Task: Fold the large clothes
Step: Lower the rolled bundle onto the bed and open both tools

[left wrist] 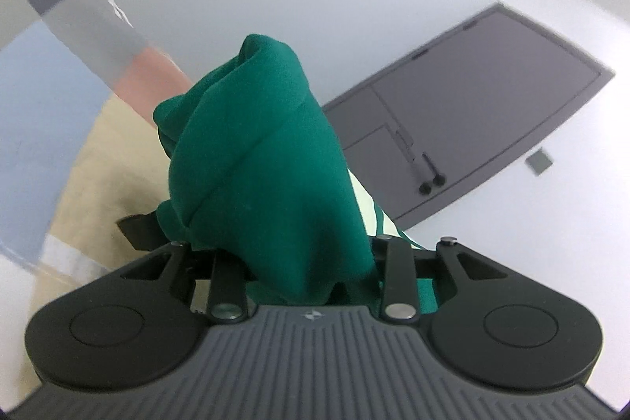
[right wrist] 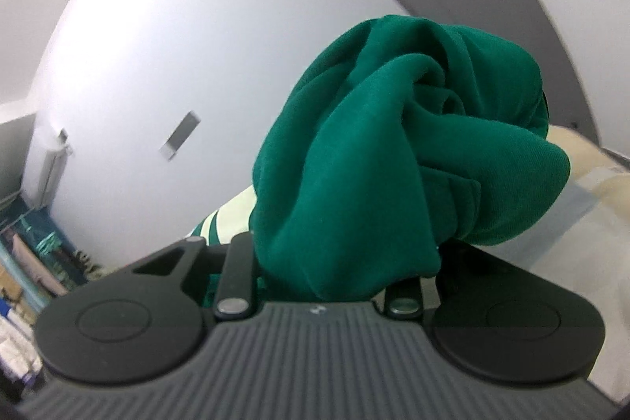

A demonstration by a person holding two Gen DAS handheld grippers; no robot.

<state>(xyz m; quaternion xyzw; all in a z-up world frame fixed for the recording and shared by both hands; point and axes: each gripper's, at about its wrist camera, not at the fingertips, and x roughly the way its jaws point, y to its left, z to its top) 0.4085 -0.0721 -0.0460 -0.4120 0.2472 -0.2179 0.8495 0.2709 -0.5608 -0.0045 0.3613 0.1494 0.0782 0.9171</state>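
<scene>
In the left wrist view a green garment [left wrist: 260, 144] with pale stripes [left wrist: 374, 211] is bunched high over my left gripper [left wrist: 271, 215]. The cloth hides its fingers, which are shut on it and hold it up in the air. In the right wrist view another bunched part of the green garment [right wrist: 374, 164], also with pale stripes [right wrist: 228, 219], covers my right gripper [right wrist: 338, 223], likewise shut on the cloth and raised. Neither gripper's fingertips show.
A person's forearm in a grey sleeve [left wrist: 78, 10] reaches in from the upper left. A beige surface [left wrist: 98, 164] lies below, also seen at the right [right wrist: 590, 184]. Behind are a white wall and a grey door [left wrist: 472, 113]. Cluttered shelves [right wrist: 31, 262] stand at the lower left.
</scene>
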